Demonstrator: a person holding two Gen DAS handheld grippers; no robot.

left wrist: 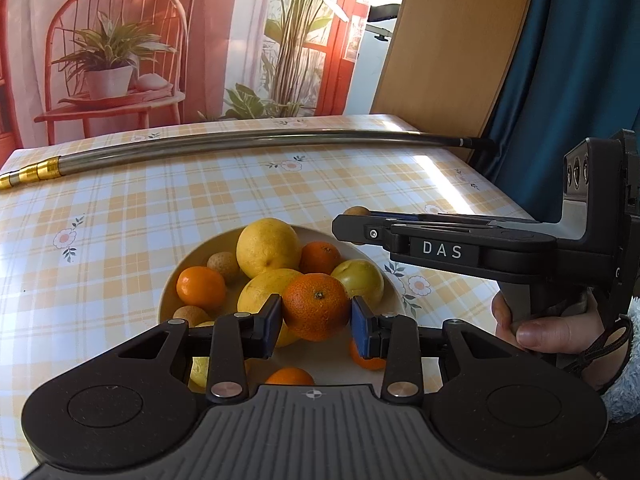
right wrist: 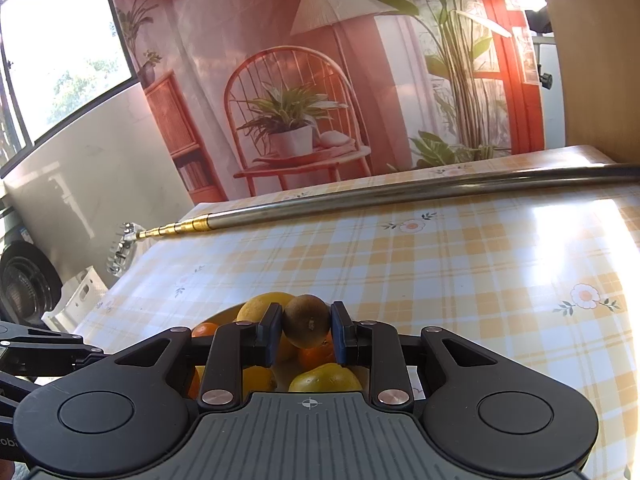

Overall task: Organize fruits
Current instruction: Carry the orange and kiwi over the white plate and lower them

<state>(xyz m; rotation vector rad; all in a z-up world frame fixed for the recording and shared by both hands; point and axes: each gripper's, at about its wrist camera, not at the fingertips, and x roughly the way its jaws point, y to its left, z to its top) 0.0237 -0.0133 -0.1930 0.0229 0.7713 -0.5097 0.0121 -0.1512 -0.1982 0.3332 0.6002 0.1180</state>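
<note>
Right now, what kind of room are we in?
Probably a home dining spot set up for recording: a table with a checked flowery tablecloth, a bowl of fruit, and behind it a printed backdrop picturing a chair and plants, not a real room.

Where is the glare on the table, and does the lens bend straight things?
Left wrist view: a bright sunlit band washes out the tablecloth at the right, and the metal pole bows upward. Right wrist view: stronger glare whitens the cloth at the far right; the window at the upper left is overexposed.
</note>
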